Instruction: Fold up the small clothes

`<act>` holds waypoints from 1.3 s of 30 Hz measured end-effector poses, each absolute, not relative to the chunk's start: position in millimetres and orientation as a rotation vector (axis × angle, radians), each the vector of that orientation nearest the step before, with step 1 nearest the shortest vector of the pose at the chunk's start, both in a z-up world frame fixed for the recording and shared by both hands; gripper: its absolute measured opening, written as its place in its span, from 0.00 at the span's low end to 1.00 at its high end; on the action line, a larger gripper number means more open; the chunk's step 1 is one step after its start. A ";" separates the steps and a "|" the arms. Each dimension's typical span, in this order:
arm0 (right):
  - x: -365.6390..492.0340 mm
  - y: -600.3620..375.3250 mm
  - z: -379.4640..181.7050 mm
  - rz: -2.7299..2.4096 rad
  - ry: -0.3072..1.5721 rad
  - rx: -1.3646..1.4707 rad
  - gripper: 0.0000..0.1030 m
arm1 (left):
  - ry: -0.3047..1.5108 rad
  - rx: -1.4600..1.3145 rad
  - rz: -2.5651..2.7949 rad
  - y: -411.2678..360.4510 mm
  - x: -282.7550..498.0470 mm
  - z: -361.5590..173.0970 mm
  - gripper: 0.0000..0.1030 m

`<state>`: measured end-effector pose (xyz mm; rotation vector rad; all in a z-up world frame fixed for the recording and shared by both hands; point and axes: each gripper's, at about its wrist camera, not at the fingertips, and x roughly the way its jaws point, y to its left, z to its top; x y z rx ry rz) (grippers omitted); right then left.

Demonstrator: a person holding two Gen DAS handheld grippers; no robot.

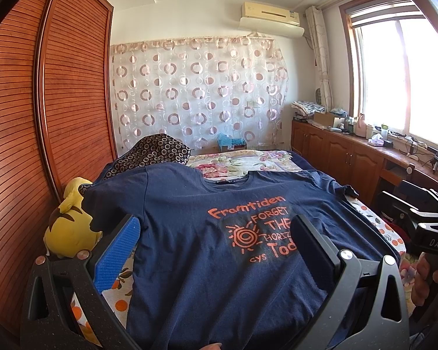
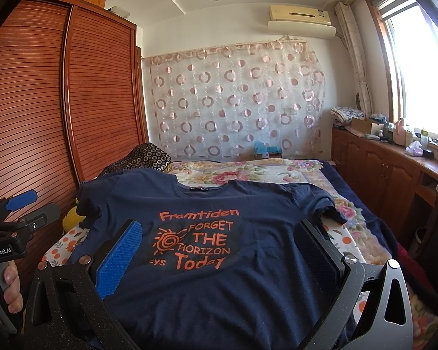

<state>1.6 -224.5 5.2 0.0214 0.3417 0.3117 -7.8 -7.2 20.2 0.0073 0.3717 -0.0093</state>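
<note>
A navy T-shirt (image 1: pixel 189 233) with orange print lies flat, face up, on the bed, collar at the far end; it also shows in the right wrist view (image 2: pixel 219 277). My left gripper (image 1: pixel 216 233) is open, held above the shirt's lower part, its blue pad (image 1: pixel 118 259) over the shirt's left edge. My right gripper (image 2: pixel 222 242) is open above the shirt's lower middle, its jaws either side of the print. Neither holds anything. Each gripper shows at the edge of the other's view: the right (image 1: pixel 423 221) and the left (image 2: pixel 17 213).
The bed (image 2: pixel 350 233) has a floral and orange-print cover. A yellow plush toy (image 1: pixel 70 227) lies at the shirt's left sleeve, a dark patterned pillow (image 1: pixel 151 151) behind it. A slatted wooden wardrobe (image 1: pixel 43 116) stands left, low cabinets (image 2: pixel 379 169) with clutter right under the window.
</note>
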 end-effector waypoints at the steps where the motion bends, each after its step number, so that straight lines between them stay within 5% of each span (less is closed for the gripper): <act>1: 1.6 -224.1 5.5 0.312 0.341 0.022 1.00 | 0.372 0.007 -0.010 -7.6 -7.6 22.2 1.00; 39: 23.8 -214.5 -12.8 0.349 0.387 0.005 1.00 | 0.445 -0.065 0.038 29.3 13.1 -4.5 1.00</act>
